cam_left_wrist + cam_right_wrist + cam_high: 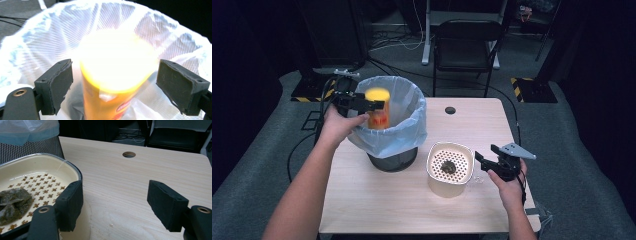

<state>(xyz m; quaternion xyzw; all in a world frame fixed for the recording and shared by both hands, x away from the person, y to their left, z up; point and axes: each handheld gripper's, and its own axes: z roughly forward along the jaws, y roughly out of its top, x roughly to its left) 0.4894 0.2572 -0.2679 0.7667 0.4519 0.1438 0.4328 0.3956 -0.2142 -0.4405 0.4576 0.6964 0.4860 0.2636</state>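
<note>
Just above the lined bin (pixel 398 131), left tongs (pixel 371 105) gape around the yellow can (pixel 378 110)

The can's (pixel 112 82) top is a blurred glare, its label unreadable. The bag (pixel 404 130) hides its base.

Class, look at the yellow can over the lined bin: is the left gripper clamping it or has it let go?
Let go. The left gripper has open jaws; both pads stand clear of the yellow can, which is upright over the bin.
</note>
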